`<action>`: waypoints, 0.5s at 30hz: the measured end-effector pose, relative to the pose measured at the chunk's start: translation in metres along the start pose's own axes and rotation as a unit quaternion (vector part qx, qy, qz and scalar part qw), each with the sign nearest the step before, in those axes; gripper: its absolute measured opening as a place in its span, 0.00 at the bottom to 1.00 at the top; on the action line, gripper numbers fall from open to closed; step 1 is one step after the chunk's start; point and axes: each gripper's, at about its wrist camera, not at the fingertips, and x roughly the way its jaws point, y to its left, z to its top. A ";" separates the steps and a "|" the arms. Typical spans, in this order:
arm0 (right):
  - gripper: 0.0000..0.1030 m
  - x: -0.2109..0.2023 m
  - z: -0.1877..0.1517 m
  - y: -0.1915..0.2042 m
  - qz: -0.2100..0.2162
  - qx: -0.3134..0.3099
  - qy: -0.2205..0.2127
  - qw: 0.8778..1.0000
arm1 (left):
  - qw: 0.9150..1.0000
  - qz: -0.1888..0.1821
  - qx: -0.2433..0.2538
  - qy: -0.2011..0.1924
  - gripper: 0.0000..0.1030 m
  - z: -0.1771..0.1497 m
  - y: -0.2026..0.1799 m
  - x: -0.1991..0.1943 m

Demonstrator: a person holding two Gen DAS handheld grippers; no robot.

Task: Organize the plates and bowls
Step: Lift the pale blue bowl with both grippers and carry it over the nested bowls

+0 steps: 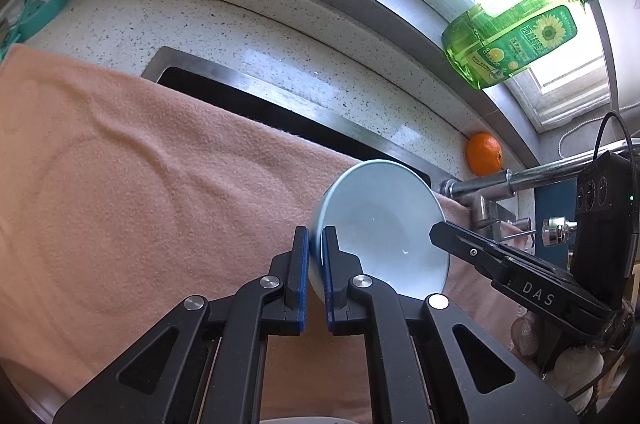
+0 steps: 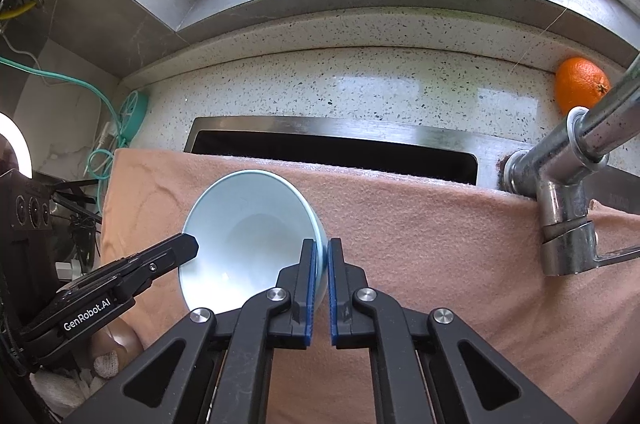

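Pale blue bowl (image 1: 380, 224) is pinched on opposite rims by left gripper (image 1: 316, 244) and right gripper (image 2: 323, 256), over the towel (image 1: 140, 164).

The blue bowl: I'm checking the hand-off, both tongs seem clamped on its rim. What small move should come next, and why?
Probably lift the blue bowl slightly, both hands together. The left tongs and the right tongs pinch opposite sides of its rim, and it sits tilted over the pink towel. With no plates or other bowls in view, a short even rise seems safest.
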 end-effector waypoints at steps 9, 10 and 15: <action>0.05 -0.015 -0.004 0.006 0.001 -0.001 -0.013 1.000 | 1.000 -0.008 0.004 -0.012 0.05 -0.002 -0.002 -0.016; 0.05 -0.017 -0.004 0.006 0.001 0.000 -0.014 1.000 | 1.000 -0.009 0.005 -0.014 0.05 -0.003 -0.002 -0.019; 0.05 -0.029 -0.008 0.012 0.001 -0.003 -0.022 1.000 | 1.000 -0.015 0.009 -0.020 0.05 -0.005 -0.002 -0.030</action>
